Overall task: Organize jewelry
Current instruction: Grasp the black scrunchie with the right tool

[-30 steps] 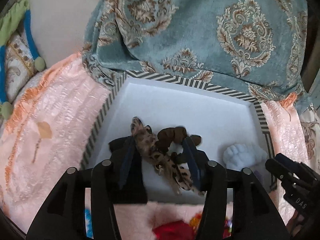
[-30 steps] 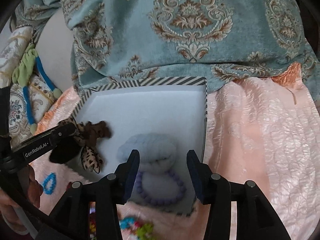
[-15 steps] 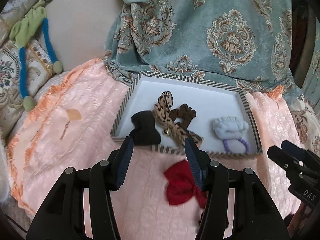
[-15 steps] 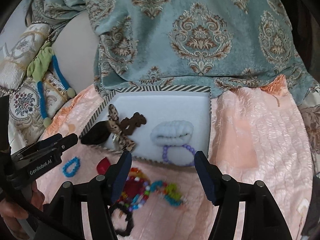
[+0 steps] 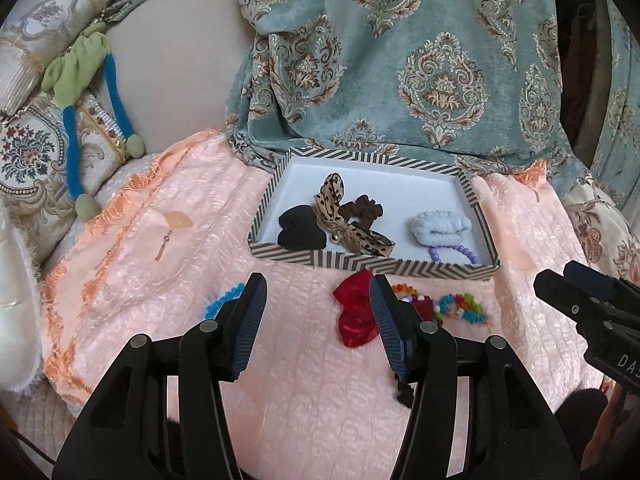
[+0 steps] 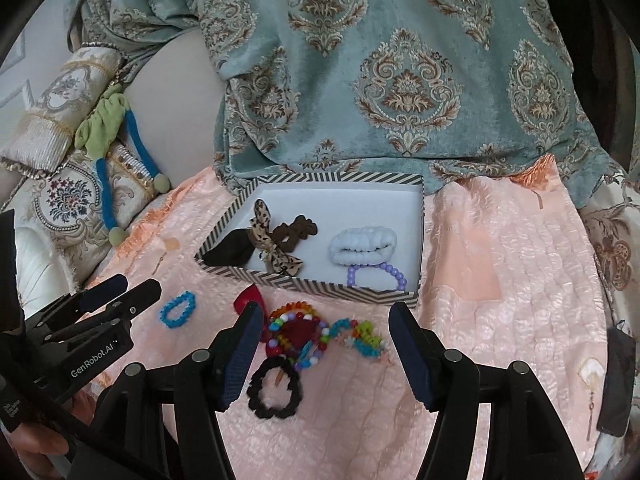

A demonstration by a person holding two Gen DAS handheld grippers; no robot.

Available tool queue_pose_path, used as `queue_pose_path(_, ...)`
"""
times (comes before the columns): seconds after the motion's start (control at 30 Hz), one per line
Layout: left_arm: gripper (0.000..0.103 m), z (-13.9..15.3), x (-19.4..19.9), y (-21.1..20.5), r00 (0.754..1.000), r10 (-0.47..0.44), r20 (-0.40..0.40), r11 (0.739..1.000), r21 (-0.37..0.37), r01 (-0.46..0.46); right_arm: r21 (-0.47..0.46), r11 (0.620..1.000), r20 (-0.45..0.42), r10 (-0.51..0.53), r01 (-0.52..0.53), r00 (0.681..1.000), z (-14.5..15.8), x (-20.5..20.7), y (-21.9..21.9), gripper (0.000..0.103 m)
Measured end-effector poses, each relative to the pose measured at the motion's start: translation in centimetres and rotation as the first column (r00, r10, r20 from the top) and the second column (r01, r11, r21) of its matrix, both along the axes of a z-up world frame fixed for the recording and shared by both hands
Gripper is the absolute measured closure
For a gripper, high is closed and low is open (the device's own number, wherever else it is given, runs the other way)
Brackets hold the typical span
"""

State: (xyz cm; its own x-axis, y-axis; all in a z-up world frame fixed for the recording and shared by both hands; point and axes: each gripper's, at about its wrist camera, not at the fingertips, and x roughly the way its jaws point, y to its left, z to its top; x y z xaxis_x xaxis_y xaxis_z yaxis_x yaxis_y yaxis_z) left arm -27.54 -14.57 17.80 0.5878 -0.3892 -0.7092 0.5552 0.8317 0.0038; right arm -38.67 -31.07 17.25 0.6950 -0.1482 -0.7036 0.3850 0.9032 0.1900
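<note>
Left wrist view: the left claw point(image 5: 316, 300) has drawn back from the striped box point(image 5: 372, 265) and now hangs wide and empty over the peach quilted bedspread point(image 5: 160, 264), where a second ago it sat low inside the box around the leopard-print bow tie point(image 5: 344, 220). That bow now lies in the box, draped between the black scrunchie point(image 5: 300, 228) on the left and the brown scrunchie point(image 5: 362, 208), so this deposit looks done. At the box's right end rest a pale blue scrunchie point(image 5: 440, 226) and a purple bead bracelet point(image 5: 454, 254). Just near of the box wall lies a red bow point(image 5: 354, 312), partly behind the right finger; a blue bead bracelet point(image 5: 222, 300) peeks past the left finger.

Right wrist view: the right claw point(image 6: 326, 344) has also pulled back and stands wide, holding nothing, above the unsorted heap near of the box: rainbow bead bracelets point(image 6: 298, 332), a tangle of bright beads point(image 6: 362, 336) to their right, and a dark scrunchie point(image 6: 274, 390) nearest the camera. These soft, loose pieces remain to be boxed; the heap between the fingers seems the likely next pick.
</note>
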Motion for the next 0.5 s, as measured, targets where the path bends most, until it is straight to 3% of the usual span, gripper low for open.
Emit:
queue_pose_path(0.23, 0.049, 0.6, -1.3, 1.5, 1.0, -0.007, 0.007, 1.0, 0.01, 0.006, -0.008, 0.999, -0.008, 0.032, -0.032, 0.999, 0.4, -1.3, 1.6, 0.04)
queue_pose_path(0.43, 0.049, 0.7, -1.1, 3.2, 0.999, -0.007, -0.036, 1.0, -0.009, 0.007, 0.019, 0.996, -0.026, 0.082, -0.082, 0.996, -0.7, -2.0, 2.2, 0.04)
queue_pose_path(0.5, 0.044, 0.4, -0.8, 3.7, 0.998, -0.003, -0.061, 1.0, -0.022, 0.002, 0.031, 0.995, -0.037, 0.095, -0.094, 0.995, -1.5, -2.0, 2.1, 0.04)
